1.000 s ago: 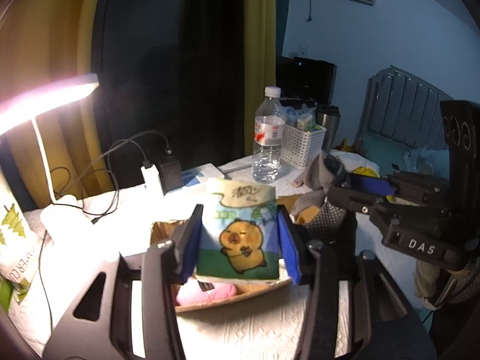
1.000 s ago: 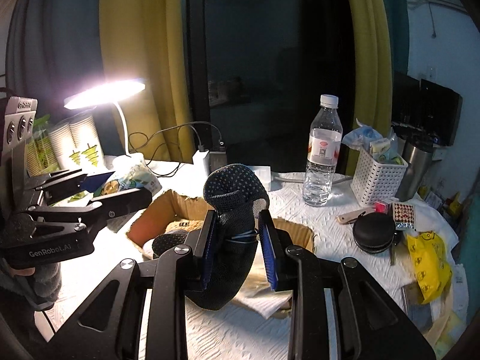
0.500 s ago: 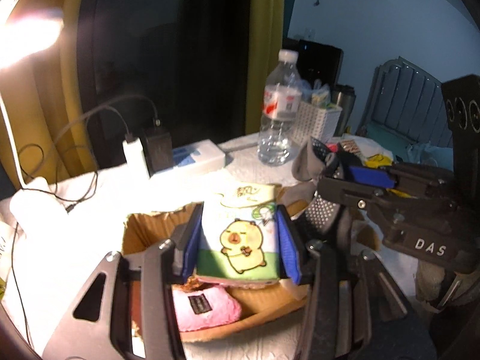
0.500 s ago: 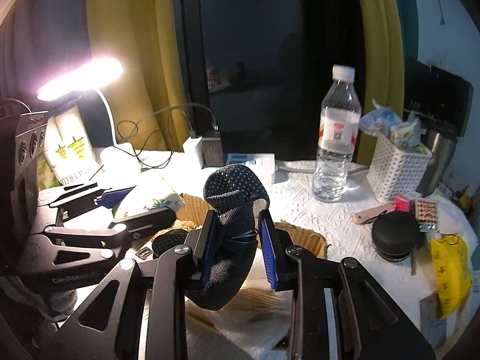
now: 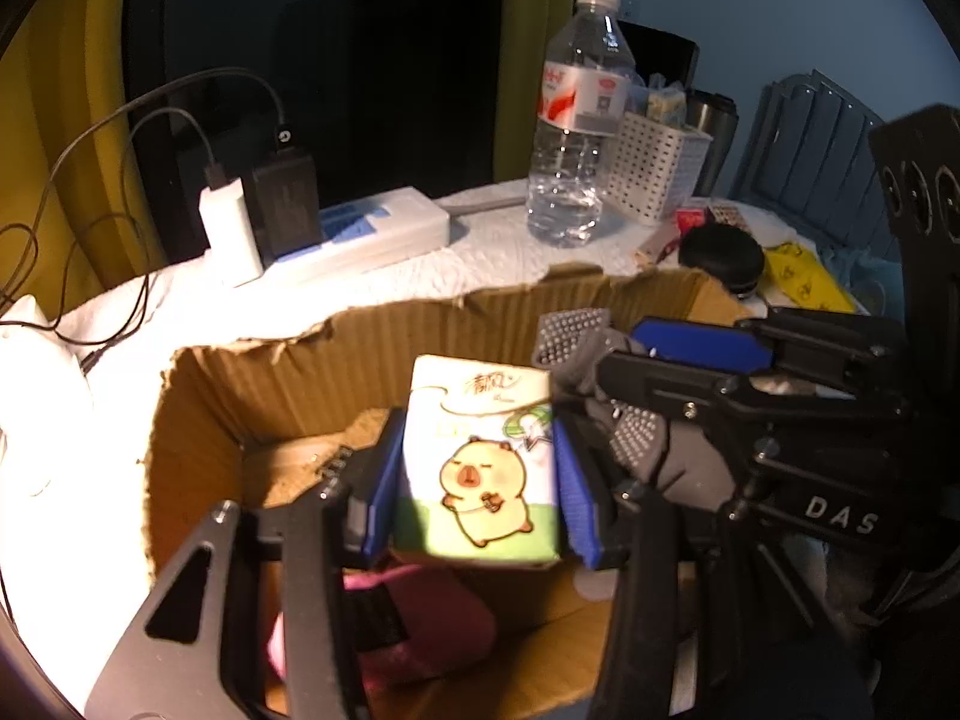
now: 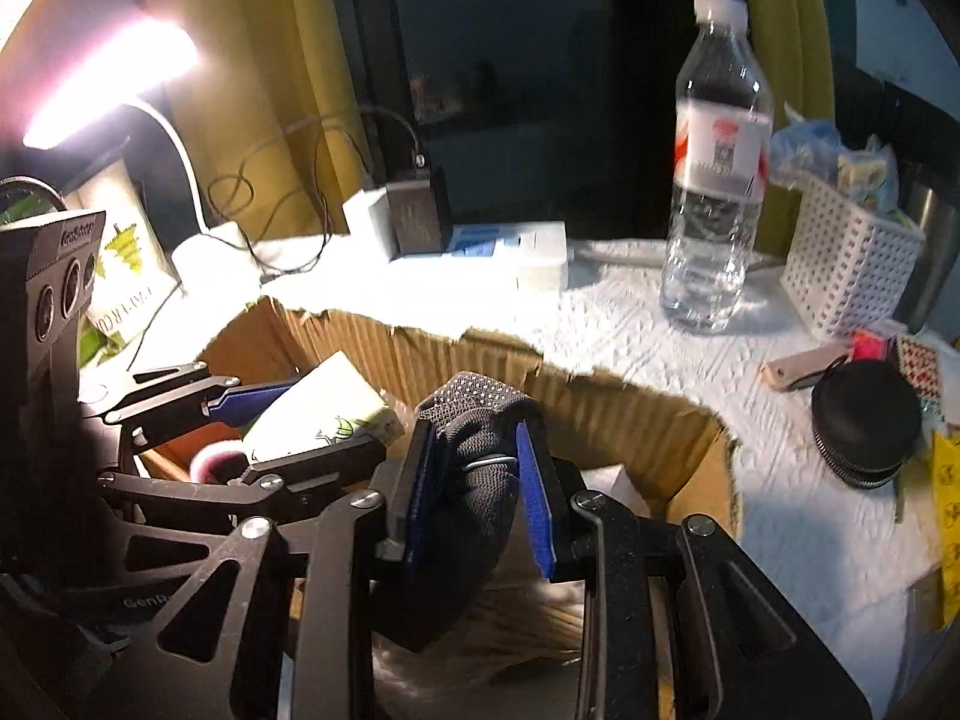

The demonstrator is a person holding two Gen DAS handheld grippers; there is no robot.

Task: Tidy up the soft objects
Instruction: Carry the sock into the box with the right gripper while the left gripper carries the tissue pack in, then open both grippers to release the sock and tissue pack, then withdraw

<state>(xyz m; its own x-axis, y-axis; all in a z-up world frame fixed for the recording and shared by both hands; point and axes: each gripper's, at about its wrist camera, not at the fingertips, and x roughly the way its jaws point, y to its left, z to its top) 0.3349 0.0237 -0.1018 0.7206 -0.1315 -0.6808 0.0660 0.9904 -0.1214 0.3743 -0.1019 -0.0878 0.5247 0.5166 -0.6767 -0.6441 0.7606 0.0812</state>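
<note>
My left gripper [image 5: 477, 462] is shut on a tissue pack [image 5: 480, 468] printed with a cartoon capybara, held upright over the open cardboard box [image 5: 252, 372]. A pink plush item [image 5: 420, 624] lies on the box floor below it. To the right, my right gripper [image 6: 477, 468] is shut on a dark grey dotted glove [image 6: 474, 480], also down inside the box [image 6: 600, 402]. In the right wrist view the left gripper [image 6: 300, 414] and the tissue pack [image 6: 318, 408] show at the left. The glove's dotted fingertips [image 5: 570, 330] appear in the left wrist view.
A water bottle [image 6: 714, 180], a white perforated basket [image 6: 852, 276] and a round black case [image 6: 864, 420] stand on the white cloth to the right. Chargers with cables [image 5: 258, 216] and a white-blue box [image 5: 372, 234] sit behind the carton. A lit desk lamp [image 6: 108, 84] is at the left.
Both grippers have come down and forward, from above the carton to inside it, each still gripping its item. The box now fills much more of both views.
</note>
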